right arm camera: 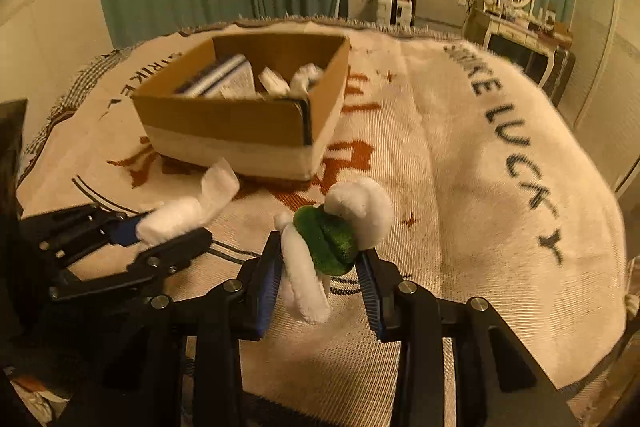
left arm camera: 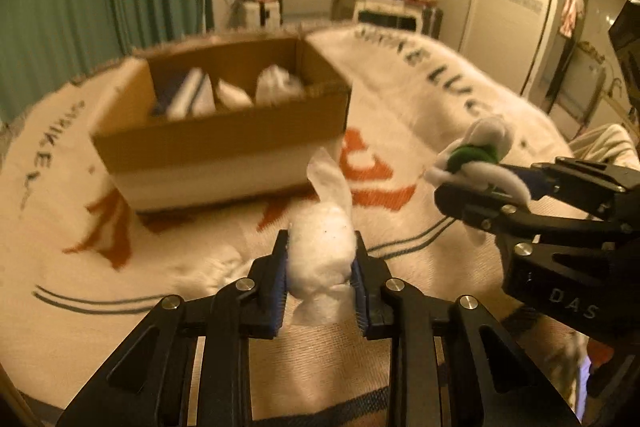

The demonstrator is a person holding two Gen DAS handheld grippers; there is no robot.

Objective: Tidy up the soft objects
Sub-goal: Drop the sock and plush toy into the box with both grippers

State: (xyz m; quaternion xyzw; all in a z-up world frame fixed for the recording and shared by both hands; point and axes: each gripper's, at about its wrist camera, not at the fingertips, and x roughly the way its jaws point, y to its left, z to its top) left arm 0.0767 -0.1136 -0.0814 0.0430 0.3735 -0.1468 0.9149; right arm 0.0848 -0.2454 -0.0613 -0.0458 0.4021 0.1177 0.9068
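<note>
Both tongs are loaded. Left gripper [left arm camera: 320,267] is clamped on a white plush rabbit [left arm camera: 322,259], blue pads squeezing its body from both sides, one ear sticking up toward the box. From my right wrist view the left gripper [right arm camera: 168,227] comes in from the left edge, lying roughly level, fingers pointing right and slightly up, rabbit [right arm camera: 184,211] poking out past the tips.

Right gripper [right arm camera: 320,267] is closed around a white-and-green plush toy [right arm camera: 332,239], green part between the pads, white limbs hanging out front and below. In my left wrist view the right gripper [left arm camera: 476,187] reaches in from the right, turned on its side, fingers pointing left, toy [left arm camera: 476,151] at the tips.

Both held above the cream blanket [right arm camera: 460,187] with lettering, near each other but apart. Cardboard box [left arm camera: 224,139] sits ahead on the blanket, open top, with white soft items [left arm camera: 276,85] and a striped folded piece [left arm camera: 188,95] inside. Background blurry.
</note>
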